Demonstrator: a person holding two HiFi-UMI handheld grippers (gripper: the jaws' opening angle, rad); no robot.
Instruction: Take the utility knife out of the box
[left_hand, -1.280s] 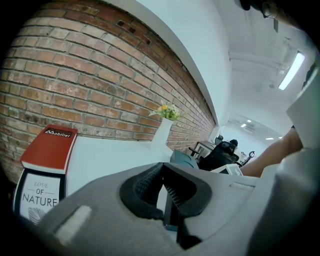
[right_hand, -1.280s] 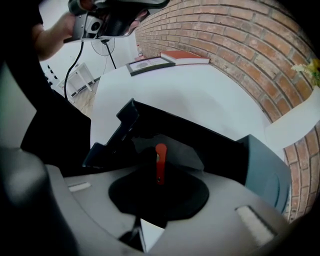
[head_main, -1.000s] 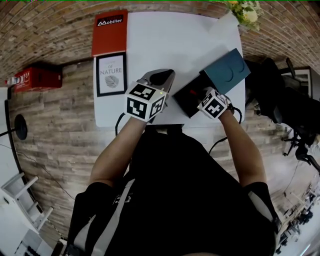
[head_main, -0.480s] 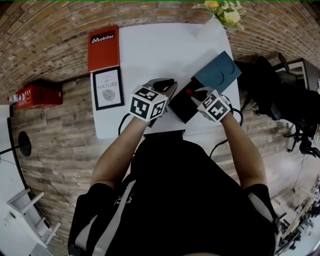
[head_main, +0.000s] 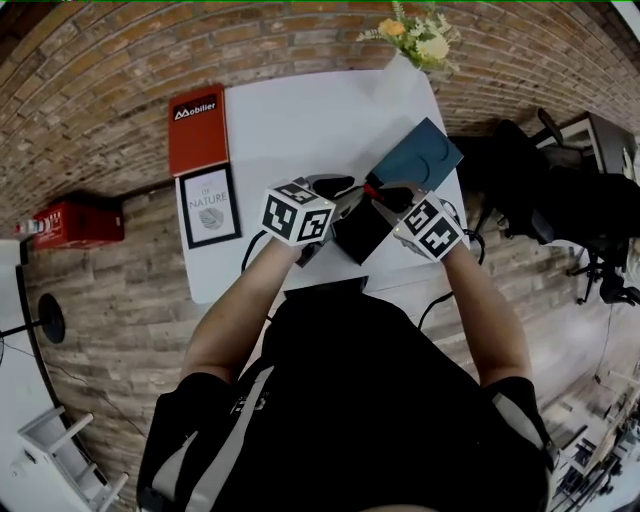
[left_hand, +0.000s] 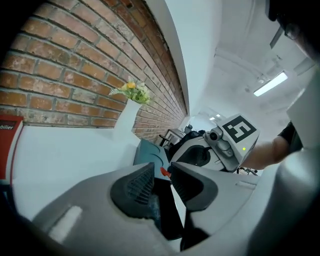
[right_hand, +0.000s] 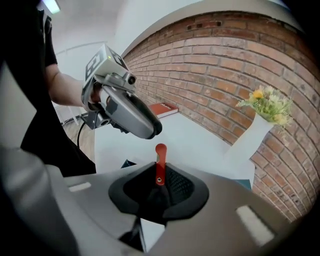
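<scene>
White table (head_main: 300, 120), near edge at 6 o'clock in the head view. Teal lid (head_main: 415, 160) lies flat towards its 3 o'clock edge. Black box (head_main: 358, 232) touches the lid at the lid's 7 o'clock, open side up.

Left gripper (left_hand: 161, 170) at the box's 9 o'clock. Its jaws have just been opening and stand apart, pads pressing nothing; the box shows through the gap.

Right gripper (right_hand: 159, 176) comes in from the box's 3 o'clock, jaws clamped on the utility knife (right_hand: 160, 152). The red knife stands upright between the pads, its rounded end poking out at 12 o'clock, seen against bare table top rather than inside the box.
</scene>
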